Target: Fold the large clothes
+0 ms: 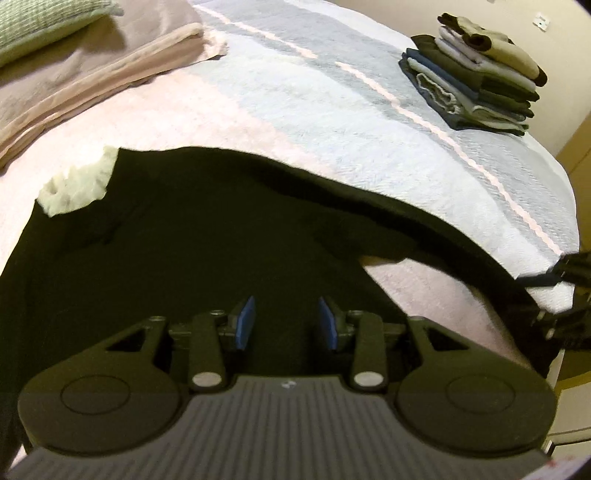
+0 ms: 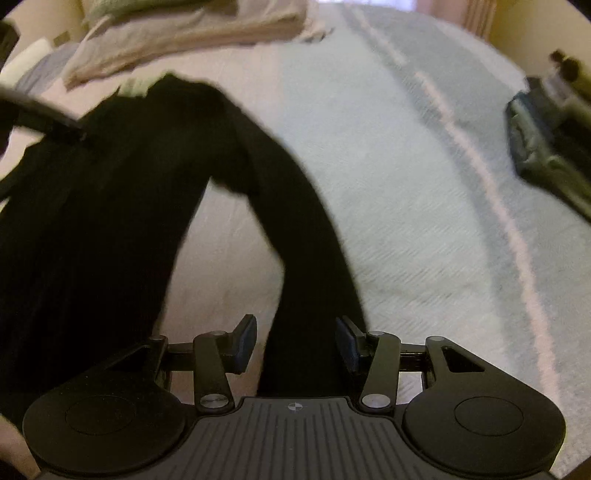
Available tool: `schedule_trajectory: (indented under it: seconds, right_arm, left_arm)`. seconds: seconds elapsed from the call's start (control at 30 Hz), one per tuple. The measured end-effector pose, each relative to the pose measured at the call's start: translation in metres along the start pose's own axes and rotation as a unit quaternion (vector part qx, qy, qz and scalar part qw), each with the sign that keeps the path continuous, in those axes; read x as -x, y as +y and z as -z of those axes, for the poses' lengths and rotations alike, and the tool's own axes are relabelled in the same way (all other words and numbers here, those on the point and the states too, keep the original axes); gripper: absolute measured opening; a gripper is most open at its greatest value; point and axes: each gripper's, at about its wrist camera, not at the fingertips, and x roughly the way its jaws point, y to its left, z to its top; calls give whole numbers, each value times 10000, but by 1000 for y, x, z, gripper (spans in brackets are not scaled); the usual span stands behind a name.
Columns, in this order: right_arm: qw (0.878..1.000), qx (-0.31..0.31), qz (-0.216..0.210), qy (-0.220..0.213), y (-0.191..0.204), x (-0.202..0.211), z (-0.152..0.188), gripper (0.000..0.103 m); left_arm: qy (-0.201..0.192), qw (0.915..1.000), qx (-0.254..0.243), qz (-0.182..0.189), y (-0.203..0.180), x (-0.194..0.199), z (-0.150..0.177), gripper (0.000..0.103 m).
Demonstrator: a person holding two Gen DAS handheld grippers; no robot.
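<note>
Each camera sits just behind its own tool, looking forward and down along the fingers, close above the bed [image 1: 332,122]. Both views share the black garment [image 1: 192,236] at 6 o'clock, the striped cover, and the folded stack [image 1: 476,74] — at 2 o'clock in both views.

Green pillow [image 1: 44,26] beside beige blanket [image 1: 110,70]
</note>
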Motion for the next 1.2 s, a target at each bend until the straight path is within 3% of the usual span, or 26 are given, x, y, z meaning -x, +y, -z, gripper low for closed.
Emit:
schedule_trajectory:
  seconds: [0.03,0.07,0.23,0.37,0.43,0.57,0.63,0.67,0.77,0.87,1.0,1.07,1.2]
  right_arm:
    - [9999,36,-18,138,-1,-7,2,33]
    - [9997,14,17,241,-4,-11,3,0]
    - [9974,-719,59,-13,-48,25,-20,0]
    - [9944,-904,399,-380,-91,49,-54,0]
    - [9936,-836,570,-502,-112,43,-75,0]
    - [9943,-689,792,-197,-145,-3,-100,1]
    - [9898,-867,1133,-61,-162,-20,-106,18]
    - [9860,-1032,1310,-101,-167,-20,-105,27]
    - [9719,-1759,1499,-442,-177,0,-91,29]
    - [9663,-2048,1453,-571,-176,17,-71,29]
    - [9572,-2507,1376,-438,-163,27,-29,31]
    - [9474,-2913,1293,-278,-168,20,-12,32]
    - [9255,-3454,1481,-461,-186,14,0,36]
  left_arm:
    - [2,10000,-21,3,-2,-1,-2,33]
    - [6,10000,-43,2,-3,-2,-4,33]
    - [-60,9995,-297,40,-7,-3,-20,33]
    - [-140,9986,-495,99,-6,-10,-42,33]
    - [-209,9978,-624,123,-7,-18,-57,36]
    - [-279,9957,-879,129,-9,-41,-83,38]
    - [-260,9953,-921,135,-9,-49,-91,38]
    - [-258,9951,-943,147,-10,-52,-95,38]
    - [-279,9942,-1028,176,-13,-54,-100,38]
    - [-248,9943,-1020,205,-14,-54,-100,39]
    - [-170,9949,-969,210,-12,-53,-93,39]
    - [-136,9955,-923,184,-11,-52,-87,40]
    - [-53,9960,-882,132,-9,-51,-75,41]
